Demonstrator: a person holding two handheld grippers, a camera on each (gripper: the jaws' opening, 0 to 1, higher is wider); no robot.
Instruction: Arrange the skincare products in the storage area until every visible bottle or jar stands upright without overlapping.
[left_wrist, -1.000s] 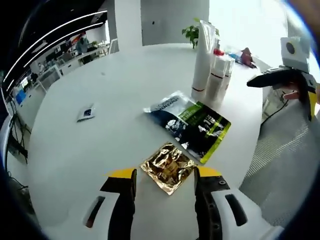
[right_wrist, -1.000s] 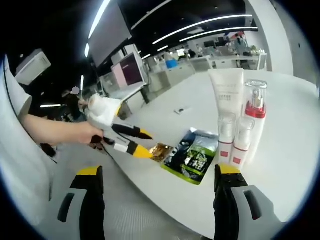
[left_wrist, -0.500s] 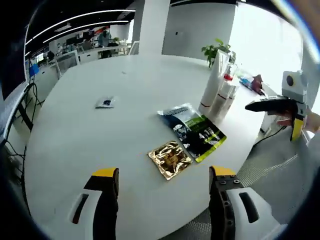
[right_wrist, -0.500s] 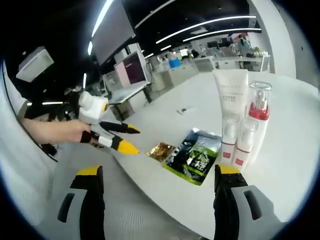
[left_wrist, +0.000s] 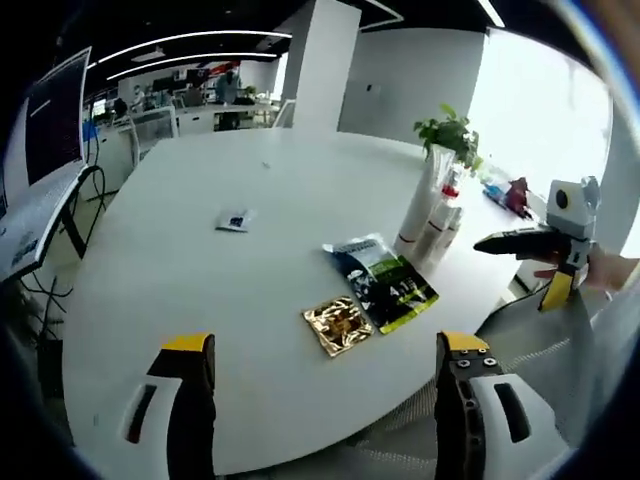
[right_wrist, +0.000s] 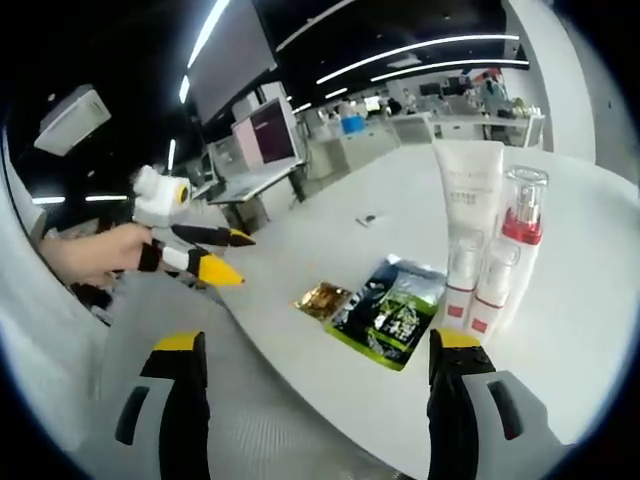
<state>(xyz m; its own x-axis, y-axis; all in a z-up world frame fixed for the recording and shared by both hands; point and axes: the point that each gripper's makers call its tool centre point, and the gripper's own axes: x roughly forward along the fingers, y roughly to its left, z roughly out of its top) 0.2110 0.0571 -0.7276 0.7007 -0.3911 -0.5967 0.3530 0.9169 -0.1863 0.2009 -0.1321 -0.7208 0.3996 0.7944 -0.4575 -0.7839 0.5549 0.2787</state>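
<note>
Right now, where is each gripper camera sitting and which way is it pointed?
Left gripper view: off the round table's near edge, looking across it; own open jaws below, right gripper entering at right.
Right gripper view: off the table edge, facing the standing bottles; own open jaws below, left gripper and a hand at left.
Shared: gold sachet, dark-green pouch, bottles, small packet.
</note>
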